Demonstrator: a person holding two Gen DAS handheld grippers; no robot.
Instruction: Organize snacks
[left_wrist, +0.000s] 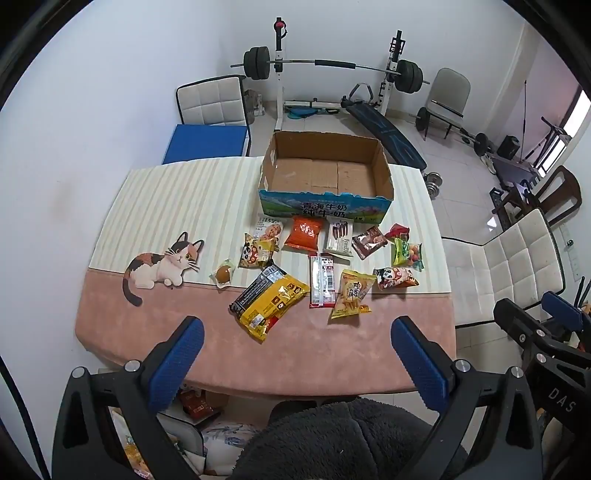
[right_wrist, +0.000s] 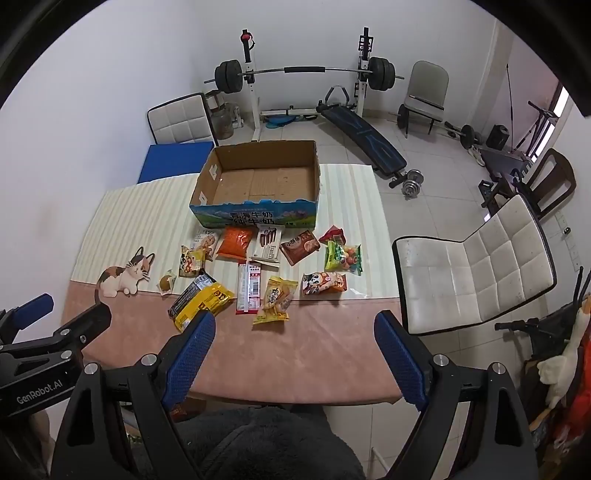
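Observation:
An empty cardboard box (left_wrist: 325, 173) (right_wrist: 258, 181) with a blue printed front stands at the far side of the table. Several snack packets lie loose in front of it: a large yellow-and-black bag (left_wrist: 267, 301) (right_wrist: 201, 297), an orange packet (left_wrist: 304, 233) (right_wrist: 236, 242), a long red-and-white packet (left_wrist: 322, 280) (right_wrist: 249, 288), a yellow biscuit packet (left_wrist: 349, 293) (right_wrist: 275, 299), a green candy bag (left_wrist: 406, 253) (right_wrist: 343, 257). My left gripper (left_wrist: 297, 332) hangs open above the near table edge, holding nothing. My right gripper (right_wrist: 295, 326) is open too, short of the packets.
The table carries a pink-and-striped mat (left_wrist: 166, 206) with a cat picture (left_wrist: 162, 264). White padded chairs stand at the right (right_wrist: 476, 277) and behind the table (left_wrist: 212, 101). Weight benches and barbells (left_wrist: 332, 66) fill the room behind. A dark fleece garment (left_wrist: 332, 439) is below the grippers.

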